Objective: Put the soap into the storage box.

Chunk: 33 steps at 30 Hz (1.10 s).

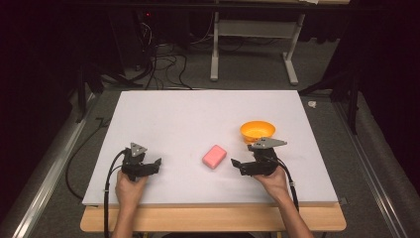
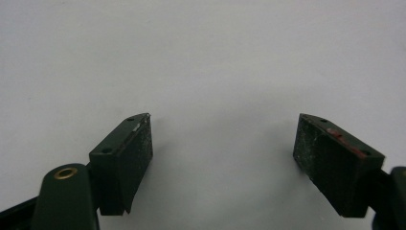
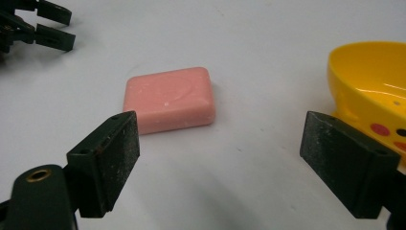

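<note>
The right gripper (image 3: 218, 167), jaws wide and empty, appears lined up to reach for the pink soap bar (image 3: 168, 98) at centre frame, beside the yellow bowl (image 3: 371, 91), and must advance to straddle it, while the left gripper (image 2: 222, 158) rests open and empty.

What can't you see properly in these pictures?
- Underside of the pink soap: it lies flat on the white table.
- Orange bowl in the right gripper view: the frame edge and a jaw cut it off.
- Bowl's near rim in the high view: behind the right gripper.
</note>
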Each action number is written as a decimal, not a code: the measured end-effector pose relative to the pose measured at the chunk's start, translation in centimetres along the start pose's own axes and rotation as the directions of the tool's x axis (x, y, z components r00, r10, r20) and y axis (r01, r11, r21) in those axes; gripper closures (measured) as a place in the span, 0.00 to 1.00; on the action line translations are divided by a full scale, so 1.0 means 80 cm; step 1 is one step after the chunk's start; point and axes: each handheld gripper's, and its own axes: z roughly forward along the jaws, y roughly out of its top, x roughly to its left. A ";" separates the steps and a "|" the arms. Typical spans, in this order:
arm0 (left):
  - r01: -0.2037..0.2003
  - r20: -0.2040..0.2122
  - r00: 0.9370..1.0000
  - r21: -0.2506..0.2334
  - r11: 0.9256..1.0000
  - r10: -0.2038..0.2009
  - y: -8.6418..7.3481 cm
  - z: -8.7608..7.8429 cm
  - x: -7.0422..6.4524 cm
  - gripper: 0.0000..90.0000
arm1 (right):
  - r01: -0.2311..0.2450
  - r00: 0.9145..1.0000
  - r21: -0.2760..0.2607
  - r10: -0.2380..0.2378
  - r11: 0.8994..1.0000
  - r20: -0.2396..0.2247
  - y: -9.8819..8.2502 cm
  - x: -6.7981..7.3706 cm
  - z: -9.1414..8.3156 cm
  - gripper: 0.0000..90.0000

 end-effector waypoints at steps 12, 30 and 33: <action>0.001 0.001 1.000 0.000 1.000 -0.001 0.000 0.000 0.000 0.24 | 0.017 0.999 0.018 -0.016 1.000 -0.036 0.010 0.010 0.017 0.16; 0.002 0.002 1.000 0.001 1.000 -0.002 0.000 0.000 0.000 0.24 | 0.044 0.997 0.046 -0.041 0.998 -0.063 0.027 0.028 0.047 0.15; 0.002 0.002 1.000 0.001 1.000 -0.002 0.000 0.000 0.000 0.24 | 0.051 0.997 0.044 -0.048 0.998 -0.068 0.029 0.032 0.053 0.15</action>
